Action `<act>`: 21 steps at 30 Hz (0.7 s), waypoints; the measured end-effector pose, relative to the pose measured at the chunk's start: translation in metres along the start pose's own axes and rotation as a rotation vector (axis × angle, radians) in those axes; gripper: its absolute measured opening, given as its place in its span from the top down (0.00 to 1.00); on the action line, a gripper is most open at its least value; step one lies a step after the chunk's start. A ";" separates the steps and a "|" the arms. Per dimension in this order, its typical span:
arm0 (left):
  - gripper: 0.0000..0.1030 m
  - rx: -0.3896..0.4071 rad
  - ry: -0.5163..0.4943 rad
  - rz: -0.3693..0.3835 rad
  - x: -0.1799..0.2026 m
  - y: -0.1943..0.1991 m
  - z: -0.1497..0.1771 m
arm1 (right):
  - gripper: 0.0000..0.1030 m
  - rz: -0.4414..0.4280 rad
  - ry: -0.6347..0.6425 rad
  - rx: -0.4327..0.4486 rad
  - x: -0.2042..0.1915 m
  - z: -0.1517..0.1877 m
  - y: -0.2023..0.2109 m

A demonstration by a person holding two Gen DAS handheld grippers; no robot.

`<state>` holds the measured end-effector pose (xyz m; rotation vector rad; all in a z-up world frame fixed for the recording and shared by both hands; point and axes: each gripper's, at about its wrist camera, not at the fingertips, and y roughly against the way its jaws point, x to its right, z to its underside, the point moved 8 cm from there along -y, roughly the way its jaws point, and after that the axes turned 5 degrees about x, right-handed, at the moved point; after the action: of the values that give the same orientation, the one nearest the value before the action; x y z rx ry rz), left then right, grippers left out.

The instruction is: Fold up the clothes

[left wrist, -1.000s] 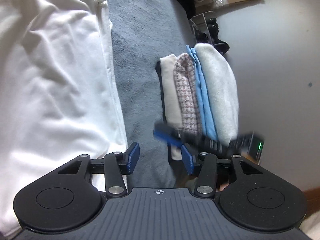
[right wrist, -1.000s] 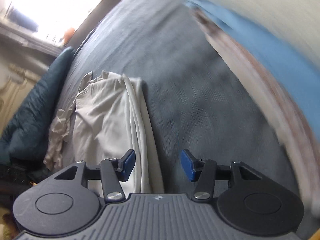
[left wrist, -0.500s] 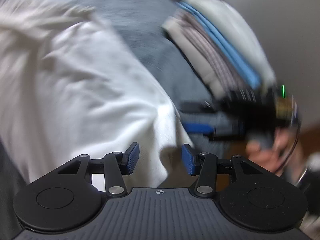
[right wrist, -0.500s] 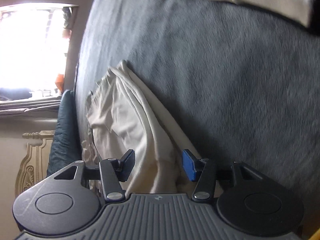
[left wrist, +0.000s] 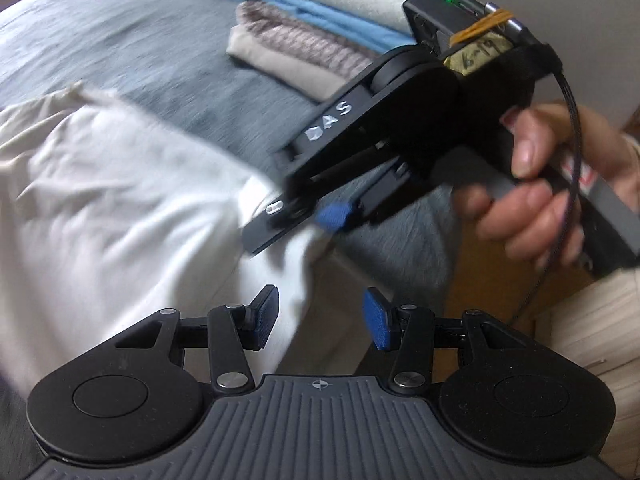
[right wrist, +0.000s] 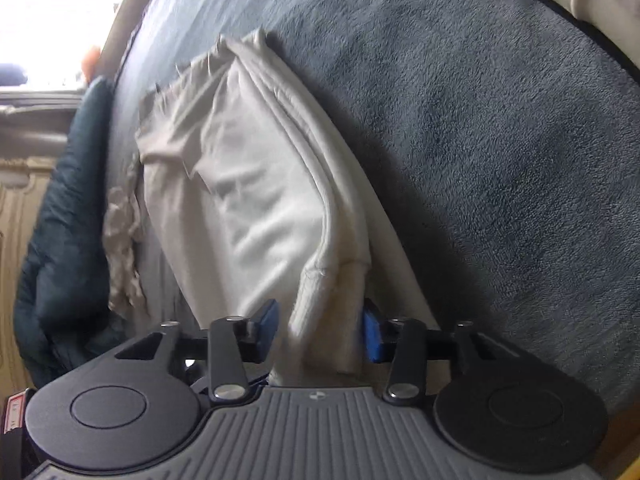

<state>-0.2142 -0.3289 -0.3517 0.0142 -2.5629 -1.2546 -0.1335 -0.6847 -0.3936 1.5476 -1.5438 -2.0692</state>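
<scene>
Across the grey bed cover (right wrist: 500, 128) lies one cream garment (left wrist: 120, 200), spread flat and wrinkled, its seamed edge doubled over in long ridges in the right wrist view. One stack of four folded pieces (left wrist: 316, 28) sits at the far edge of the bed: off-white on top, then blue, a knitted pink-grey layer, and beige at the bottom. One dark teal cushion (right wrist: 60, 220) lies beyond the garment. Two grippers are in use. A second ago the stack filled the left wrist view with the garment off to the side; the view now faces the garment's near corner, and the right gripper (left wrist: 304, 220) has come down onto that corner. Its blue pads are apart, with the thick hem between them, not pinched. The left gripper (left wrist: 318, 322) hovers open just above the garment's edge, holding nothing.
</scene>
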 end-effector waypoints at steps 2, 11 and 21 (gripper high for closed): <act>0.55 -0.029 -0.029 -0.046 -0.004 0.010 0.017 | 0.74 0.024 0.019 -0.009 0.002 0.003 -0.002; 0.55 -0.131 -0.218 -0.212 -0.015 0.031 0.081 | 0.88 0.026 -0.002 -0.030 0.006 0.013 0.016; 0.97 -0.119 -0.383 -0.284 -0.004 0.039 0.093 | 0.88 -0.049 -0.119 -0.076 0.008 0.019 0.033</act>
<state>-0.2298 -0.2324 -0.3761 0.1293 -2.8785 -1.6525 -0.1663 -0.6931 -0.3748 1.4752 -1.4589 -2.2576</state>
